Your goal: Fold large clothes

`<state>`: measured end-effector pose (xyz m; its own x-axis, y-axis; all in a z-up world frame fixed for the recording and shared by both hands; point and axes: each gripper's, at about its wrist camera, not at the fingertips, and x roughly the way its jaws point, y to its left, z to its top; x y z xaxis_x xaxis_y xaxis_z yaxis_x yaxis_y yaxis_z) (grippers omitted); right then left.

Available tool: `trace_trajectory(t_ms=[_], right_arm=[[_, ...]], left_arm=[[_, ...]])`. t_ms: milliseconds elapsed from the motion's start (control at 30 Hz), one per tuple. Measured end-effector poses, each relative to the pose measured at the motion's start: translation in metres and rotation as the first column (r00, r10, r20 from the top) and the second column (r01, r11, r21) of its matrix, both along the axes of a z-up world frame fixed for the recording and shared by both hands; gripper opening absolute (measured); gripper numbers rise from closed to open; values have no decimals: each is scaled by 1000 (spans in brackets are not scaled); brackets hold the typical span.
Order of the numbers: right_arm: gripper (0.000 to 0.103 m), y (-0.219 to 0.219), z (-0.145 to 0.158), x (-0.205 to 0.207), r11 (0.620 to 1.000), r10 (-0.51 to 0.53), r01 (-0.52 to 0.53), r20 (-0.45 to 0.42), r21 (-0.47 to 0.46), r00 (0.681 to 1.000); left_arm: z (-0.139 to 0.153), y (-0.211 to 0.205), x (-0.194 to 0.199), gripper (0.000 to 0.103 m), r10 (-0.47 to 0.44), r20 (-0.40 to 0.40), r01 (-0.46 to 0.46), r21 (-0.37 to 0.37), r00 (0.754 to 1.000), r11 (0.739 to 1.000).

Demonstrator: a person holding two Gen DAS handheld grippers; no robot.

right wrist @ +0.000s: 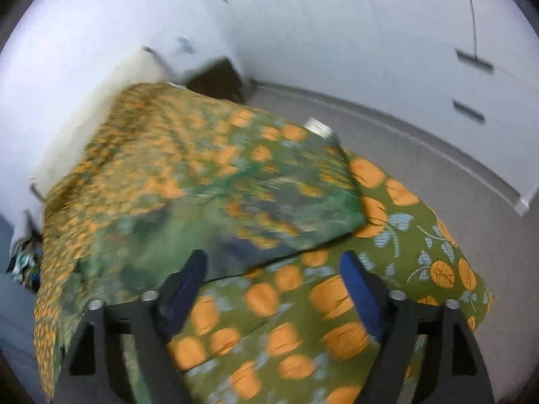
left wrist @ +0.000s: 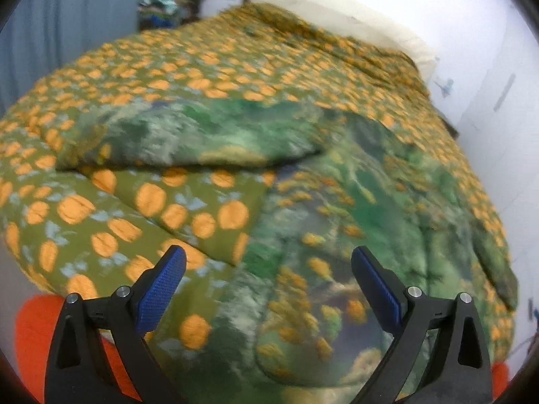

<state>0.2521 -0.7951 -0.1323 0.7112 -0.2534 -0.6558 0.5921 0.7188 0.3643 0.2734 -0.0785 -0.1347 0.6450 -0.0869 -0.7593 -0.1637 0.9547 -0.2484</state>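
A large green tie-dye garment with yellow print lies spread on a bed covered by an olive sheet with orange pumpkins. One part is folded over across the middle. My left gripper is open and empty, just above the garment's near part. In the right wrist view the garment lies flat on the pumpkin sheet. My right gripper is open and empty, over the garment's near edge. Both views are motion-blurred.
A pile of clothes sits at the bed's far corner by a grey curtain. White cabinets with handles and grey floor lie right of the bed. Something orange shows at lower left.
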Motion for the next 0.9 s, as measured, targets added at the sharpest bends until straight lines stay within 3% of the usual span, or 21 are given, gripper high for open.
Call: trace_trajectory(t_ms=[67,100,167,267,533,667,800,900], right_arm=[[99,35,24,-11,994,28,-22,51,-103,998],[101,50,32,-15,990,45,-35,72,-140,996],[102,83,45,-25,973,89,-62,112,-222,990],[102,138,50,-29,932,160,-131,58,-337,986],[102,224,25,-28,849,367,-298,82,-437,926],[102,248,0,-22,806,411,-358,12,-471,911],[102,257,-27,-30,786,415,-356,5,-505,910],[102,253,-30,-32,797,394,-337,8,-501,919]], left_arm=[[0,-11,3,99,-74,-36,75,49,997,996],[2,-18,2,99,-83,-36,87,108,996,990],[8,-27,-4,102,-79,8,76,198,997,977],[13,-30,-10,102,-86,49,72,233,995,970],[4,-21,-13,102,-43,84,21,251,995,968],[3,-16,-19,102,-31,92,5,274,995,962],[4,-12,-25,102,-18,104,-13,290,994,957],[2,-10,-25,102,-11,97,-19,302,995,953]])
